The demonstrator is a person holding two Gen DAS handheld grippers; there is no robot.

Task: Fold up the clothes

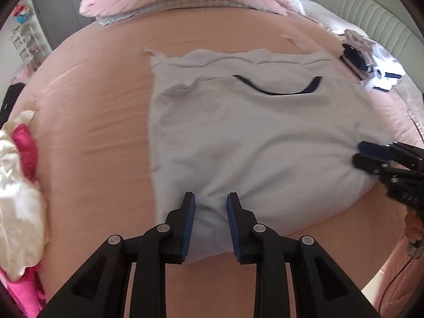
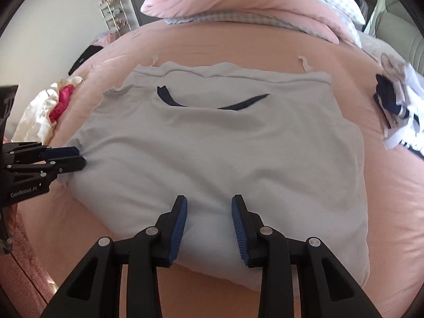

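Note:
A pale grey shirt (image 1: pixel 251 132) with a dark navy neckline (image 1: pixel 278 90) lies folded over on the pink bed (image 1: pixel 92 111). In the left wrist view my left gripper (image 1: pixel 211 196) is at the shirt's near folded edge, and bunched cloth fills the gap between its blue pads. In the same view my right gripper (image 1: pixel 356 152) pinches the shirt's right edge. The right wrist view shows the right gripper (image 2: pixel 209 198) with the shirt (image 2: pixel 225 145) rolled up between its pads. There the left gripper (image 2: pixel 80 156) grips the cloth's left edge.
A heap of cream and pink clothes (image 1: pixel 18 185) lies at the bed's left side. A pile of navy and white garments (image 2: pixel 397 111) sits at the right. A folded pink quilt (image 2: pixel 251 8) lies across the far end, with a green padded headboard (image 1: pixel 371 18) beyond.

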